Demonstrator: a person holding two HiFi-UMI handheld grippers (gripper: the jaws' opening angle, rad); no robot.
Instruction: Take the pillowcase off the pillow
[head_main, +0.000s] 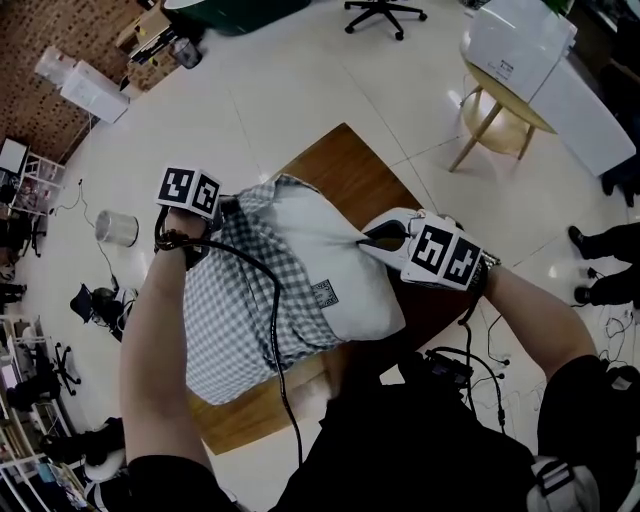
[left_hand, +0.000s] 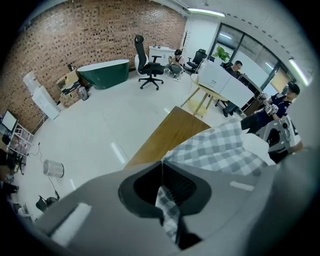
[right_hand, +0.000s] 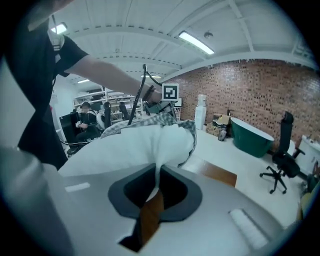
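A white pillow (head_main: 345, 265) lies on the wooden table (head_main: 345, 160), its left half still inside a grey-and-white checked pillowcase (head_main: 235, 320). My left gripper (head_main: 232, 207) is at the far left edge of the case and is shut on a fold of the checked pillowcase (left_hand: 220, 150), which runs down between its jaws in the left gripper view (left_hand: 164, 195). My right gripper (head_main: 372, 238) is at the bare right end of the pillow. It is shut on a pinch of the white pillow (right_hand: 135, 150), as the right gripper view (right_hand: 157, 181) shows.
A round wooden stool (head_main: 497, 118) carrying a white box stands beyond the table's right corner. A person's shoes (head_main: 588, 243) are at the right edge. A wire bin (head_main: 117, 228) sits on the floor to the left, and a green tub (left_hand: 102, 72) stands by the brick wall.
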